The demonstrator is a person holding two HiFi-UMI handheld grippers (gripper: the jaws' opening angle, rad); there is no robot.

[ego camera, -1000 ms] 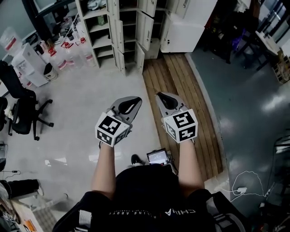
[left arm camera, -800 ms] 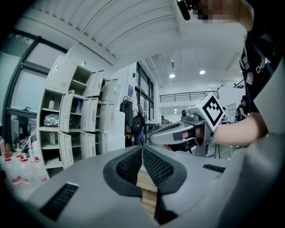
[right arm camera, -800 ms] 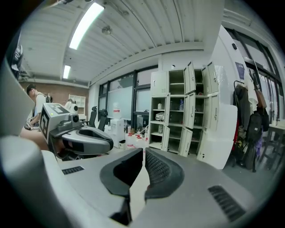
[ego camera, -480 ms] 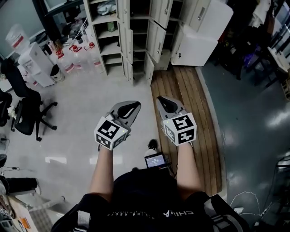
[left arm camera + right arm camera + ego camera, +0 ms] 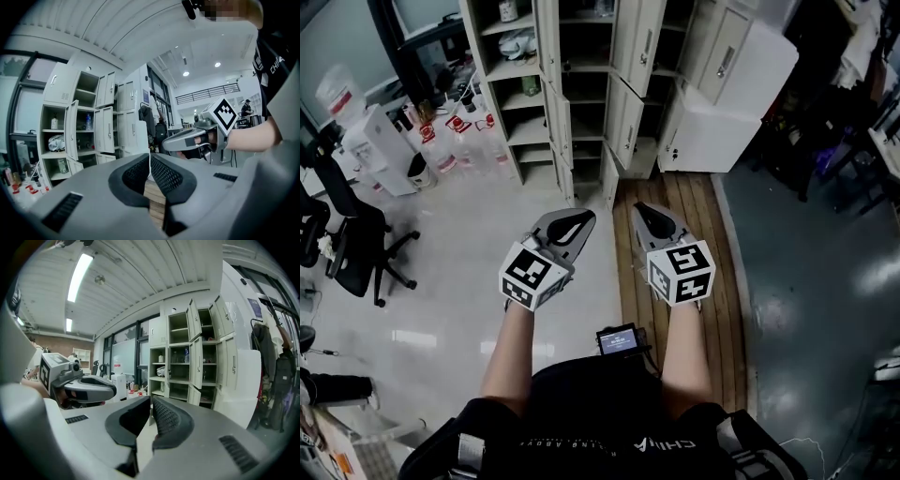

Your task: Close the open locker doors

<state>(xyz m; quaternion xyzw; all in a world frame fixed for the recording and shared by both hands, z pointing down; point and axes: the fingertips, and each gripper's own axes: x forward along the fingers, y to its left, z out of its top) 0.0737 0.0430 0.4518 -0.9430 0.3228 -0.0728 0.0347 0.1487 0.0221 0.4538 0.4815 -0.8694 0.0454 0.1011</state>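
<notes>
**Locker bank** point(image 5: 586, 84): stands at top of head view, well apart from both grippers. Shelves are exposed, w/ bottles and odd items inside. No door is touched yet.

**Plank strip** point(image 5: 694, 192): runs along the floor from under the person to the foot of the lockers, beside a white cabinet point(image 5: 722, 131) on the right. Judged a trip edge, so approach w/ care.

**Open doors** point(image 5: 630, 131): several stand ajar across the middle columns, upper and lower rows. Right gripper view shows at least three swung out point(image 5: 197, 363). Exact count cannot be told.

**Left gripper** point(image 5: 579, 217): held forward at about waist level, jaws pressed together, nothing between them.

**Right gripper** point(image 5: 643, 210): same condition, jaws pressed together, empty, near the left one.

**Step in hand, as judged:** walk-up to the lockers.

Recommendations:
- Close in first and stand square to the bank.
- Work w/ jaws together, using the outer side as a pusher.
- Push on each door's free edge, not near the hinge.
- Push slowly until the door seats flush.
- Take the nearest door per arm. The lower row probably needs a stoop.
- Risk: a door may rebound if shoved hard.
</notes>
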